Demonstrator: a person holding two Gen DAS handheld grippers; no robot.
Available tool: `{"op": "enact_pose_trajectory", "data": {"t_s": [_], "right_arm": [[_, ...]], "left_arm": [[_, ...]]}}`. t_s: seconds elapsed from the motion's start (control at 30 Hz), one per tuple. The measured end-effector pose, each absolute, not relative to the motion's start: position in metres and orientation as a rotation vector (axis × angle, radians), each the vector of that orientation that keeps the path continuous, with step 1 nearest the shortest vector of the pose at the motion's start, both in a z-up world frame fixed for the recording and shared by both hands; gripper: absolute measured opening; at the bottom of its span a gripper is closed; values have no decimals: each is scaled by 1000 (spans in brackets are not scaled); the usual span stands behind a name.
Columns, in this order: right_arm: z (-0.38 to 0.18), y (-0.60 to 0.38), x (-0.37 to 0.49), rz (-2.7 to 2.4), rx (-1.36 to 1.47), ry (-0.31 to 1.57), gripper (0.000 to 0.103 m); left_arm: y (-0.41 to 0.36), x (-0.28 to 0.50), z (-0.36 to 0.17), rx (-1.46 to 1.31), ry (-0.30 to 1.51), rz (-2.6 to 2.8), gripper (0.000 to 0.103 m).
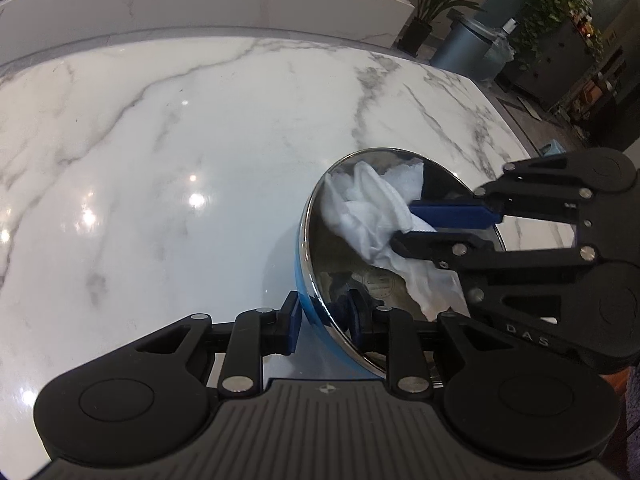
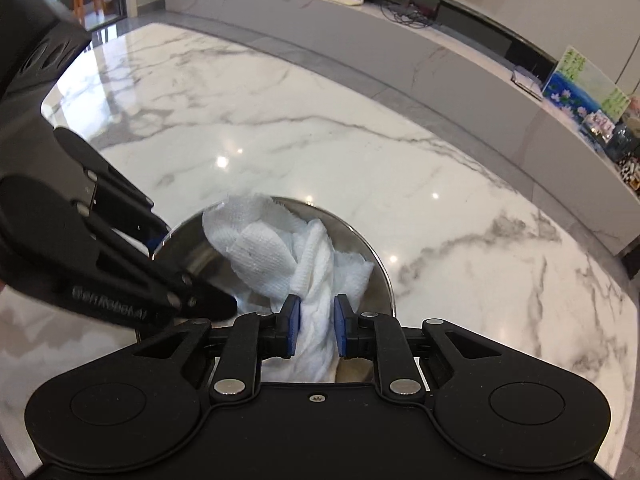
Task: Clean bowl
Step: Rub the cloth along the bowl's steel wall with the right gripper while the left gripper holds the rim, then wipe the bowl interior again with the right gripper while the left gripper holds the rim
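1. The left gripper [image 1: 322, 322] is clamped on the near rim of the bowl [image 1: 316, 304], one blue pad outside the wall and the other inside. This grip appears meant to steady the bowl and keep it tipped up off the table, mouth turned toward the other tool, so that wiping does not push it about.
2. The right gripper [image 2: 314, 330] is closed on a bunched neck of the cloth [image 2: 280, 256], pads pressing it from both sides. Pinching the bunch leaves a loose wad ahead of the fingers, which suits rubbing a curved inner surface.
3. Just beyond the right fingertips, the wad lies inside the bowl against its shiny interior, touching the far wall.
4. Beyond both grippers the marble table [image 1: 200, 128] stretches away, with nothing else near the bowl.
5. Wiping looks to be mid-course; I cannot tell how clean the metal is.
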State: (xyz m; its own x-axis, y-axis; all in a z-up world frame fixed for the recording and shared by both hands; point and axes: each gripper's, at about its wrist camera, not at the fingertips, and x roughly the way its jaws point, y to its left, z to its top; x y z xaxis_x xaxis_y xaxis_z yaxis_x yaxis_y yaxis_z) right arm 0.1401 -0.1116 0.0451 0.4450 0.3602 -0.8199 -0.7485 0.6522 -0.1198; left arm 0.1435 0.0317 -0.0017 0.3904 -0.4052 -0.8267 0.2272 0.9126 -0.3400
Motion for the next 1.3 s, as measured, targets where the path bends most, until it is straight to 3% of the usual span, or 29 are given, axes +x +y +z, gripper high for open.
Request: {"op": "enact_pose_trajectory", "data": {"t_s": [0.8, 1.3], "right_arm": [[36, -110, 155, 814, -341, 918, 12], [38, -95, 131, 730, -665, 882, 9]], "left_arm": [[31, 144, -3, -141, 1092, -433, 25], [38, 145, -3, -194, 1099, -384, 25]]}}
